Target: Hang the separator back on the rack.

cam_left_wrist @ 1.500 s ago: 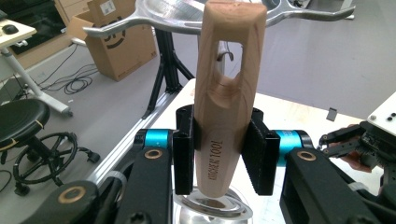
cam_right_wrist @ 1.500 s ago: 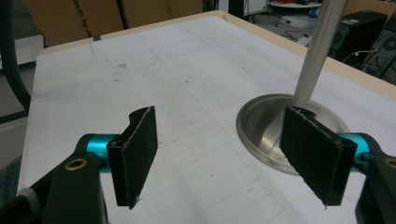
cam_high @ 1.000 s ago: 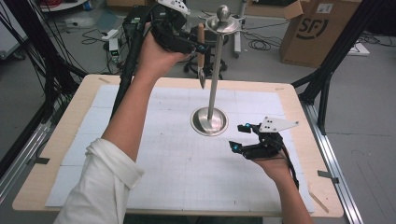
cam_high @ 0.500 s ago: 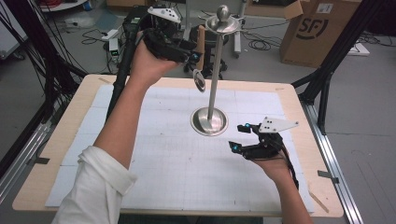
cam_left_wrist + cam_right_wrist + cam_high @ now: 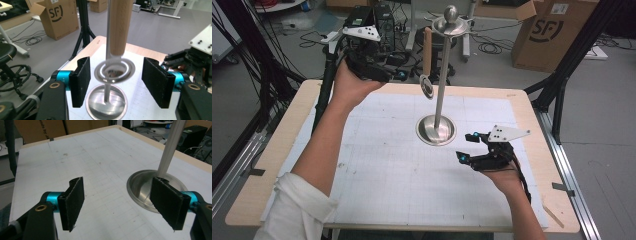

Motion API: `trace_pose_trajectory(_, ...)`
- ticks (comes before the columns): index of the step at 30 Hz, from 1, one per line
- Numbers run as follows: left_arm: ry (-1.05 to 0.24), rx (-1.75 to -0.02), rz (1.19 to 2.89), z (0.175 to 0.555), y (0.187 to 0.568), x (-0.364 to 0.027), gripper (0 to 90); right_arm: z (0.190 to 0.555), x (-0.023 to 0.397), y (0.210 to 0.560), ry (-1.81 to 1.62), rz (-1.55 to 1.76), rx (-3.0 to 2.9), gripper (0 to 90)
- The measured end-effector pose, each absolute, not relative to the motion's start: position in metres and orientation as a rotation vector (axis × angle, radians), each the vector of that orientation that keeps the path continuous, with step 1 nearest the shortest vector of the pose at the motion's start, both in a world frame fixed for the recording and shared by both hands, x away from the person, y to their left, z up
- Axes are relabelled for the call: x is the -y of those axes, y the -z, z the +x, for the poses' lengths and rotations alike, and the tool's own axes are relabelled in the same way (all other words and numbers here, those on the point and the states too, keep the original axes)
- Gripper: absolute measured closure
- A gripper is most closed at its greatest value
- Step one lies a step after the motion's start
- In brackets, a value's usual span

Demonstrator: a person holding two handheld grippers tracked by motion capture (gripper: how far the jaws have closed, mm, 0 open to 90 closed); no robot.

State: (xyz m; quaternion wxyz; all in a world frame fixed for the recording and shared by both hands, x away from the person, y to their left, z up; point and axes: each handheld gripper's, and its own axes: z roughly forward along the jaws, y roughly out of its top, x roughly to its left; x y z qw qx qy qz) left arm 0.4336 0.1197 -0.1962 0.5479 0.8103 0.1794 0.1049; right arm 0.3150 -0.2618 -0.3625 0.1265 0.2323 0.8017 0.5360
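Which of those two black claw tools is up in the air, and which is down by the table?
The left gripper is raised high, beside the wooden-handled utensil hanging from the metal stand. The right gripper sits low over the table, near the stand's round base.

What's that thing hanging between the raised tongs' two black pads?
In the left gripper view, a wooden-handled utensil hangs from the metal stand, its round metal end between the open left tongs' pads, touching neither.

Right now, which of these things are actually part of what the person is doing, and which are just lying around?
Part of the job:
- metal stand
- wooden-handled utensil hanging on it
- left gripper, open near the utensil
- right gripper, open by the stand's base

Just lying about:
- cardboard box
- floor cables
- black tripod legs
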Motion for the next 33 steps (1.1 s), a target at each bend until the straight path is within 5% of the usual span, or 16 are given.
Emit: trace_pose_trajectory(33, -0.208, -0.43, 1.855, 0.369, 0.283, -0.171, 13.0, 0.318, 0.264, 0.363, -1.561, 0.692, -2.325, 26.5)
